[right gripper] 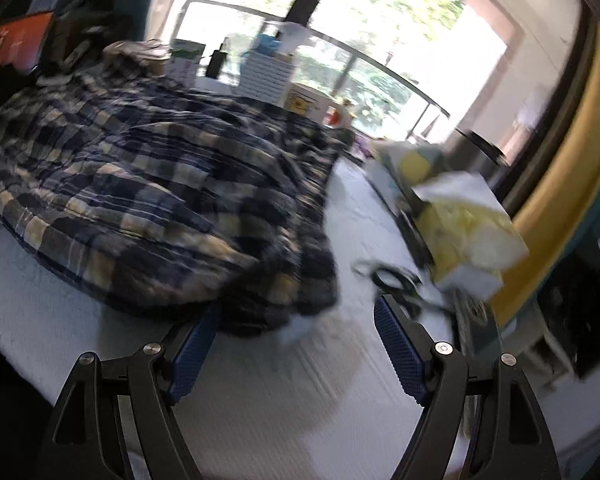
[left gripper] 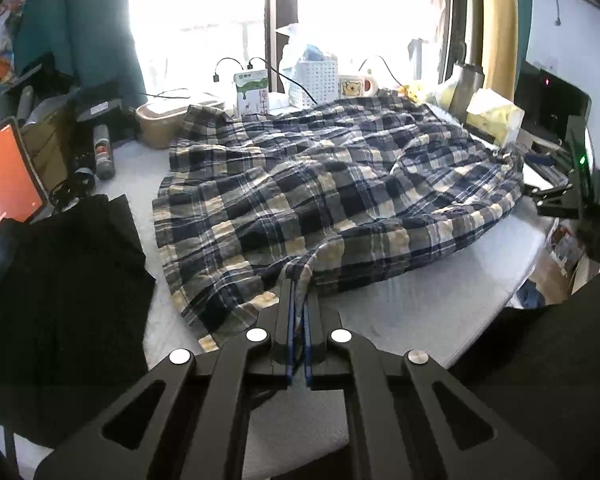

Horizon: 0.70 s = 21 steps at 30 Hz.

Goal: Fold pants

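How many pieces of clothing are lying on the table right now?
2: the blue and cream plaid cotton pants spread across the white table, and a folded black garment at the table's left edge. Others may be hidden beyond the frame.

A lived-in room of a home, seen in daylight: a cluttered white desk (left gripper: 400, 312) stood against a bright window (left gripper: 360, 12) hung with a teal curtain (left gripper: 80, 20). Along the sill sat a milk carton (left gripper: 251, 92), a white basket (left gripper: 315, 80) and a bear-print mug (left gripper: 352, 86). A tissue box (left gripper: 496, 118), a glowing orange tablet (left gripper: 4, 176) and dark folded clothing (left gripper: 60, 288) crowded the edges.
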Available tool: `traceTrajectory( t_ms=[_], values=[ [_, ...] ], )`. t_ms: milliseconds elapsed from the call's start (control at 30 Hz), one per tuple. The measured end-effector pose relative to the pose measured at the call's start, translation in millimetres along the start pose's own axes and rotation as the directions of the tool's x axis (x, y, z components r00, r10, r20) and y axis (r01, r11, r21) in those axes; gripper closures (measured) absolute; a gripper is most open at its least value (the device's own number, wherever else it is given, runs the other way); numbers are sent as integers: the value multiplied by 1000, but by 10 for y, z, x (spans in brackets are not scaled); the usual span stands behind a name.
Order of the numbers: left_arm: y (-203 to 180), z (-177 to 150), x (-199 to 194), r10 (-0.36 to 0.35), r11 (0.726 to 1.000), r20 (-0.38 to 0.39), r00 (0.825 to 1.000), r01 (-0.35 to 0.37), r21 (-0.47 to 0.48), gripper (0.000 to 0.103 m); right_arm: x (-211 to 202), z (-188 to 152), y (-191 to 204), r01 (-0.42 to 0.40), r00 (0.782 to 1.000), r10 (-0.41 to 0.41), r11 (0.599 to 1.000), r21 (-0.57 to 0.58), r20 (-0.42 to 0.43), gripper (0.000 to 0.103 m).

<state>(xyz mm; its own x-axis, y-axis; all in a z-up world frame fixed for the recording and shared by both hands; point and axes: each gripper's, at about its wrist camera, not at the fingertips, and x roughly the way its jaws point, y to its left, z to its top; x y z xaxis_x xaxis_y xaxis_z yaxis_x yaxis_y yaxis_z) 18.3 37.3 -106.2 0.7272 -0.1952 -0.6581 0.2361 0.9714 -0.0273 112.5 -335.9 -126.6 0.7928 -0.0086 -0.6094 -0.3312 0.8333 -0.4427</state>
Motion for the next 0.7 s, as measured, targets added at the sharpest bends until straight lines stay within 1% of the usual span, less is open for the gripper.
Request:
traceTrajectory(
  t_ms=[33,67,100,133,200,400,533,667,700],
  values=[
    [12,4,-23,-7,1000,6,1000,7,-11,101,17,7,16,-11,1000,11,1000,-4,6,38],
    [18,5,-53,-10,1000,12,1000,11,-20,101,41,17,31,-30,1000,30,1000,-5,5,71],
    [14,11,-80,-12,1000,18,1000,13,-25,101,68,23,50,-17,1000,17,1000,-8,-2,78],
    [15,22,-114,-9,1000,30,1000,10,-26,101,69,29,55,-1,1000,1,1000,-15,3,78],
    [21,60,-185,-8,999,51,999,10,-30,101,31,41,32,-10,1000,10,1000,1,9,78],
    [62,224,-357,-10,999,124,992,16,-47,101,-257,158,-250,-67,994,53,987,149,96,78],
    [95,389,-413,1,999,178,984,8,-49,101,-334,271,-415,-96,989,69,971,220,129,78],
    [146,588,-433,15,999,230,973,-6,-40,101,-394,416,-507,-104,984,63,962,254,164,79],
    [166,638,-423,18,999,239,971,-9,-41,101,-396,458,-538,-116,982,71,957,265,172,79]
  ],
)
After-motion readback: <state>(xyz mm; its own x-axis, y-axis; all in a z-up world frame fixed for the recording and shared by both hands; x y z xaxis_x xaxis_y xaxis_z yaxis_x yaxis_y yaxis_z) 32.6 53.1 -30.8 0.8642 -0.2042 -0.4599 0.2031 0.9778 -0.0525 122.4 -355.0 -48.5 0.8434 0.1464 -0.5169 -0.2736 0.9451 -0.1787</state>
